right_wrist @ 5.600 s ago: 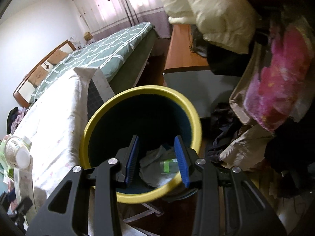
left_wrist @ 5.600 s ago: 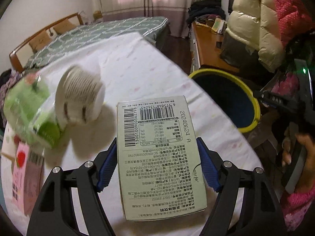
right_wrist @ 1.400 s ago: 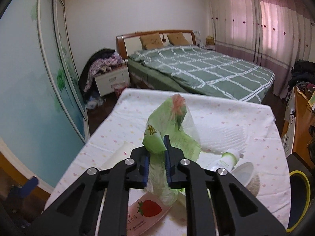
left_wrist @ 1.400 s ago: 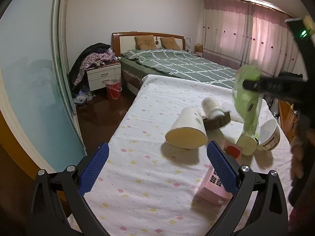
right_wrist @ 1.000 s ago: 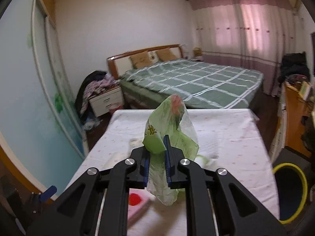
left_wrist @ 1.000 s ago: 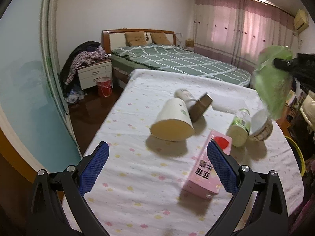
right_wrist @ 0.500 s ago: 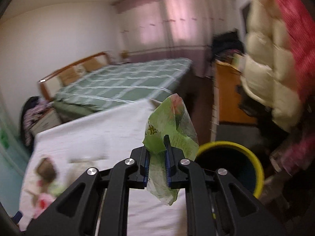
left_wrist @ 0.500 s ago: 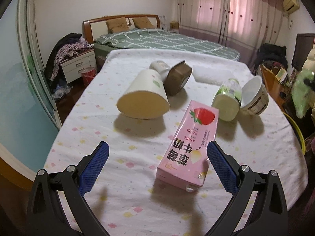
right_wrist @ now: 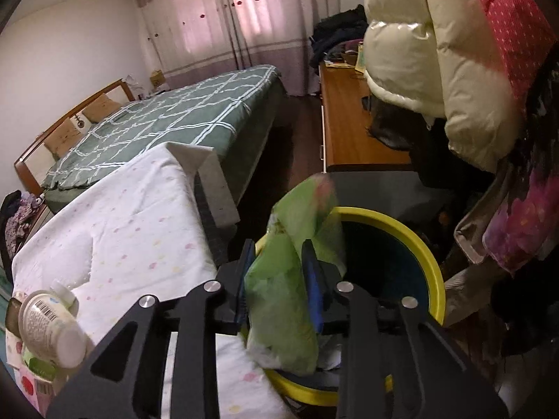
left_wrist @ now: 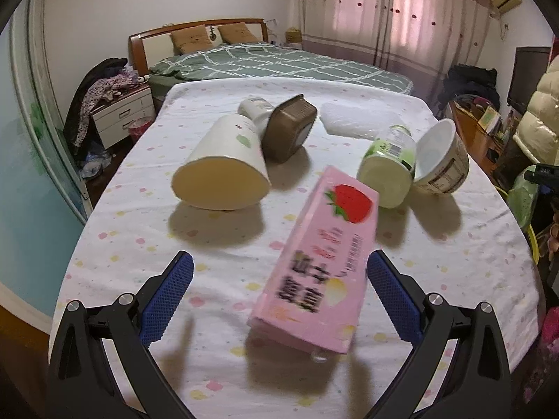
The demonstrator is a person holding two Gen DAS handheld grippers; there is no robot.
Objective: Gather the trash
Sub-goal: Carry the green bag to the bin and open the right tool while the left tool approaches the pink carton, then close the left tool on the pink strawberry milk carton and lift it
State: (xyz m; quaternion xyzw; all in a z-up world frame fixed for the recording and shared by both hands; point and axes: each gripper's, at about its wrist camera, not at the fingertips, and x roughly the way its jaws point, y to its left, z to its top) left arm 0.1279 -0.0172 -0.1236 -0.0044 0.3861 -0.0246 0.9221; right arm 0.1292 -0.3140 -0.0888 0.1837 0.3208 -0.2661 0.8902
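Over the yellow-rimmed trash bin [right_wrist: 401, 225], my right gripper [right_wrist: 277, 272] has its jaws opening. A crumpled green plastic bag [right_wrist: 286, 310] sits loose and blurred between them, hanging into the bin's mouth. In the left wrist view the bag [left_wrist: 522, 199] shows at the far right edge. My left gripper [left_wrist: 279, 262] is wide open, low over the table. A pink strawberry milk carton [left_wrist: 314, 279] lies flat between its fingers, nearer the right one and untouched.
On the dotted tablecloth [left_wrist: 139, 230] lie a tipped white paper cup [left_wrist: 223, 171], a brown tub [left_wrist: 290, 132], a white bottle [left_wrist: 256, 108], a green bottle [left_wrist: 387, 171] and a white bowl [left_wrist: 442, 162]. Beside the bin are a wooden desk [right_wrist: 353, 132] and hanging coats [right_wrist: 436, 52].
My right gripper swung from above the table to over the bin, and its jaws parted around the green bag. My left gripper came lower and closer to the pink carton.
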